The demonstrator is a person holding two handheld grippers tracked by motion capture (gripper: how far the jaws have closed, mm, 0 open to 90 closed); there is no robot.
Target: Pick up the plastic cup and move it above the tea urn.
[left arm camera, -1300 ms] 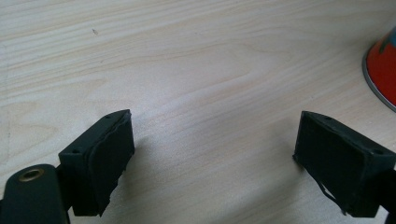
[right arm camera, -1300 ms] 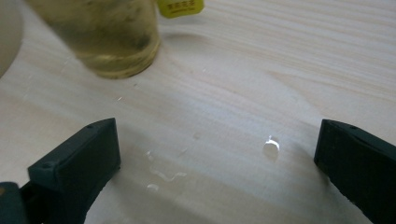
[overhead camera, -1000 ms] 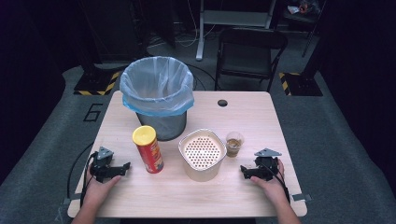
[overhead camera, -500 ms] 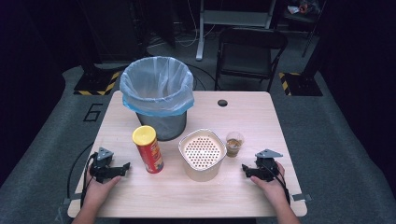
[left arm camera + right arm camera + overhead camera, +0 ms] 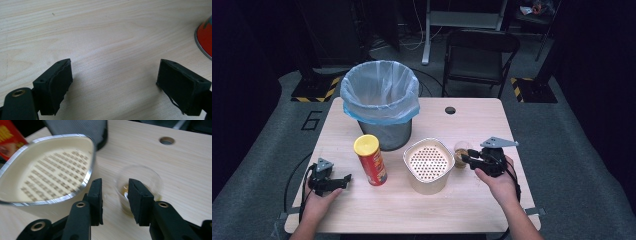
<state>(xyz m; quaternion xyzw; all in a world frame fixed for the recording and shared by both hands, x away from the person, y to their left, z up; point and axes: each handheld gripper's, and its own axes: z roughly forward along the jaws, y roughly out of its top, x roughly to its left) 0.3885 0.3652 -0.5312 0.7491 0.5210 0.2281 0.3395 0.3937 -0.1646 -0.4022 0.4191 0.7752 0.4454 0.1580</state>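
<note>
Five items stand on the table [image 5: 472, 210]; they are taken in order of size, with the hazard each presents.

1. Lined waste bin [image 5: 379, 95], at the far left of the table. It is well apart from both hands. No risk noted.

2. Perforated cream container [image 5: 427, 186], centre. It stands just beside the cup. The right tongs come in close along its wall, so a sideways drift could knock or shift it.

3. Red chip can [image 5: 371, 162], upright, between the container and the left hand. It is tall and narrow, so in my judgement a careless sweep would topple it.

4. Small clear cup [image 5: 462, 152], holding a brownish residue, just right of the container. This is the item being approached. It looks thin-walled and light, so a hard squeeze could buckle it, and an off-centre grip could tip it and spill the contents.

5. Right tongs [image 5: 115, 182]. The jaws have just been closing to a narrow gap. Nothing is clamped between them, and the cup sits just ahead of the tips. At that gap the tips may push the cup over rather than straddle it.

6. Left tongs [image 5: 113, 85]. They are spread wide and empty, low over bare table near the can.
</note>
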